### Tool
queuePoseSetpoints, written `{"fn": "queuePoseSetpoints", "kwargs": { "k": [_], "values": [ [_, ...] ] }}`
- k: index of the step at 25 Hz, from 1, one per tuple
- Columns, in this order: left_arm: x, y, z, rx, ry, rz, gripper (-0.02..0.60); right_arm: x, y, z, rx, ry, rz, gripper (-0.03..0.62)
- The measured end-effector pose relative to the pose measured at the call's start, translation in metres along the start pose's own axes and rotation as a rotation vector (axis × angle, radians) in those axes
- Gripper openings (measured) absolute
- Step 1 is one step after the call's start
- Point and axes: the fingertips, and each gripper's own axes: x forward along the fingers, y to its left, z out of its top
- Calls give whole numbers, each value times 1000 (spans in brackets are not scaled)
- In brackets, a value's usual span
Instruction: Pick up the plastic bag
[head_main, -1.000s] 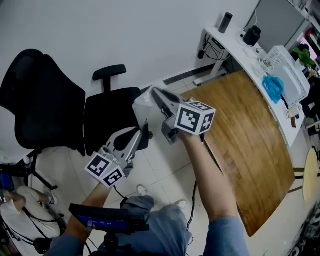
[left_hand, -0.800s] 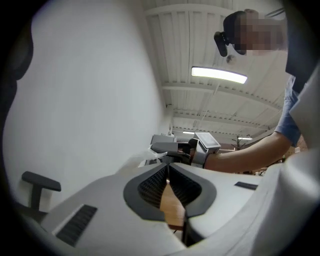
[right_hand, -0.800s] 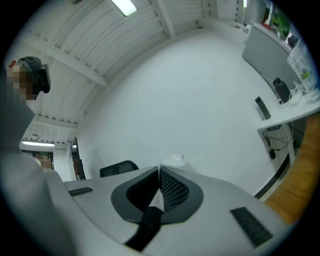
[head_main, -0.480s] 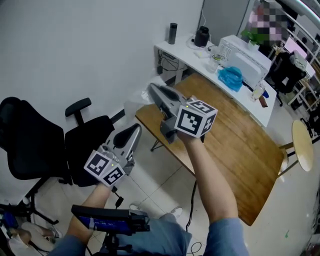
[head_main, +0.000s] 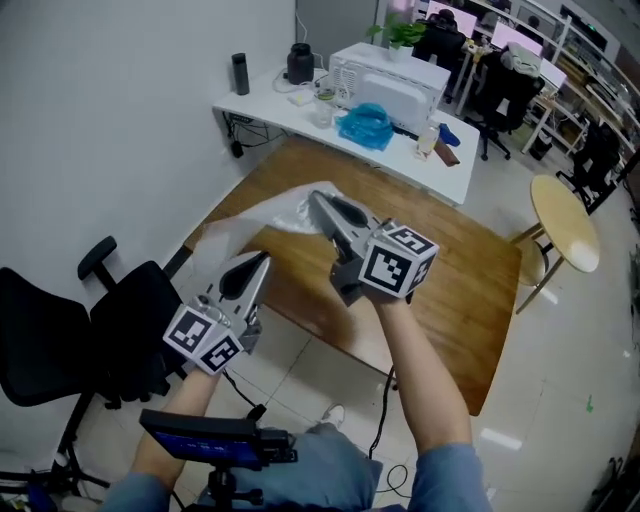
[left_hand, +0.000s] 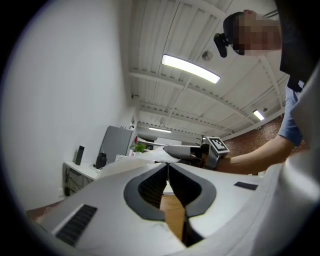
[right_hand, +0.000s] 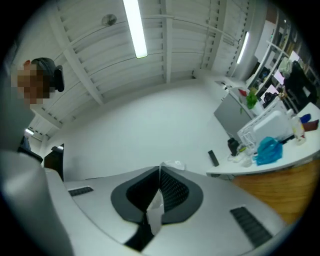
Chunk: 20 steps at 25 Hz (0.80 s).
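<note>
A clear, crumpled plastic bag (head_main: 262, 218) hangs in the air above the near left corner of the wooden table (head_main: 450, 270), stretched between my two grippers. My right gripper (head_main: 316, 196) is shut on the bag's upper right end. In the right gripper view a strip of the plastic bag (right_hand: 154, 212) sits pinched between the jaws of the right gripper (right_hand: 160, 167). My left gripper (head_main: 264, 258) is lower and to the left, its jaws closed at the bag's lower edge. In the left gripper view the plastic bag (left_hand: 135, 161) runs from the left gripper (left_hand: 167, 164) up towards the right gripper.
A black office chair (head_main: 110, 330) stands at the lower left by the white wall. Behind the table is a white desk (head_main: 260, 105) with a printer (head_main: 390, 75), a blue bag (head_main: 365, 125) and a black bottle (head_main: 239, 72). A round stool (head_main: 565, 215) stands to the right.
Both grippers have swung with the bag from above the black chair to above the wooden table's corner. The bag now hangs more spread out between them. Both grips look unchanged.
</note>
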Motion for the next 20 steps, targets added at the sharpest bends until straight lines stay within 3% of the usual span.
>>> {"fn": "queuePoseSetpoints", "kwargs": {
  "k": [5, 11, 20],
  "values": [
    [51, -49, -22, -13, 33, -74, 26, -91, -55, -3, 38, -15, -128, 4],
    [83, -92, -55, -34, 93, -140, 28, -160, -99, -5, 73, -54, -226, 4],
    [120, -121, -82, -40, 141, -173, 28, -202, -134, -2, 101, -63, -250, 3]
  ]
}}
